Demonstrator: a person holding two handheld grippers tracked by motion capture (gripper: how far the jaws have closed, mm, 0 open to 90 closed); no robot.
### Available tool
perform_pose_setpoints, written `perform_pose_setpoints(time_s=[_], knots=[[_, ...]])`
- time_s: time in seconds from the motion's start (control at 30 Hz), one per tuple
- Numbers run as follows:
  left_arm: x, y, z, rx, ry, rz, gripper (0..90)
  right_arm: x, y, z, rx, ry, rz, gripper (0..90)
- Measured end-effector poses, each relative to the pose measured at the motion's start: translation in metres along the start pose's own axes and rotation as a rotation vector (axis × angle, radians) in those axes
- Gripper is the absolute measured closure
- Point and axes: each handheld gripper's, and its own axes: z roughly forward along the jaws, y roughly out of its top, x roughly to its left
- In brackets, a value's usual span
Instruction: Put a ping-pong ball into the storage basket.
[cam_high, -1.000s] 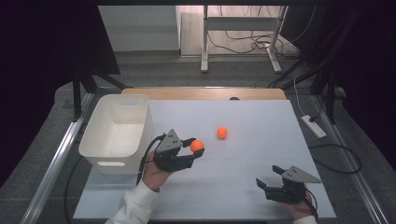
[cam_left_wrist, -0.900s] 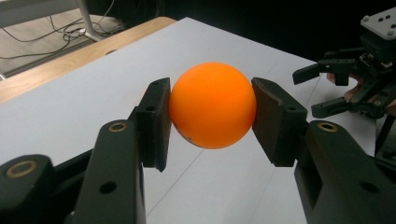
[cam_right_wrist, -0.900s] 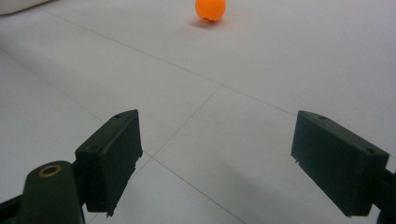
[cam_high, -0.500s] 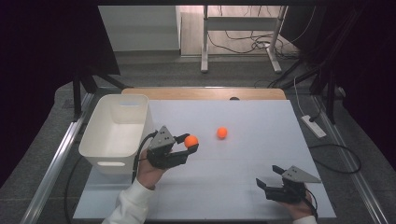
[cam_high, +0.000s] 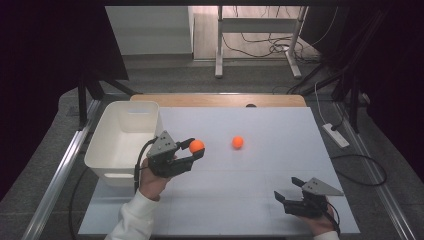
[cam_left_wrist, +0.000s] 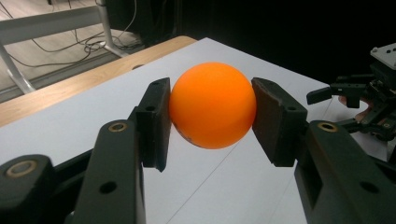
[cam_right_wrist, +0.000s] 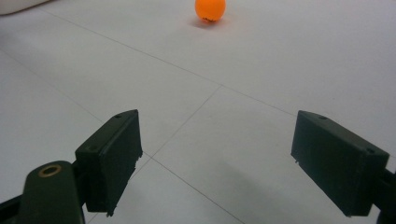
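1. The left gripper (cam_high: 196, 153) held an orange ball (cam_high: 196, 146) squeezed between its two pads, lifted clear of the white table (cam_high: 260, 200) and just beside the near right corner of the white bin (cam_high: 100, 150).
2. In the left gripper view the ball (cam_left_wrist: 212, 111) sat centred between the pads, touching both, so the grip looked secure; it probably needed no extra squeeze.
3. The step in hand seemed to be carrying the ball to the bin. To do it well, the hand should swing left until the ball is fully over the bin's opening, past the rim, before the jaws part.
4. A low release would likely keep the light ball from bouncing out.
5. The right gripper (cam_high: 288, 192) rested near the table's front right edge, jaws wide apart and holding nothing.
6. A second ball (cam_high: 238, 142) lay on the table, well apart from both grippers, ahead of the right gripper's jaws (cam_right_wrist: 210, 9).
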Motion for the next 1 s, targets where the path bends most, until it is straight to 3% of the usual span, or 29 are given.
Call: perform_pose_setpoints(time_s=[0.7,1.0], knots=[[0.007,0.005,-0.011,-0.016,0.053,-0.005,50.7,-0.001,0.001,-0.001,-0.008,-0.005,0.006,15.9],[0.017,0.005,-0.013,-0.003,0.121,-0.033,50.7,-0.002,0.001,-0.001,-0.011,0.002,0.001,15.9]])
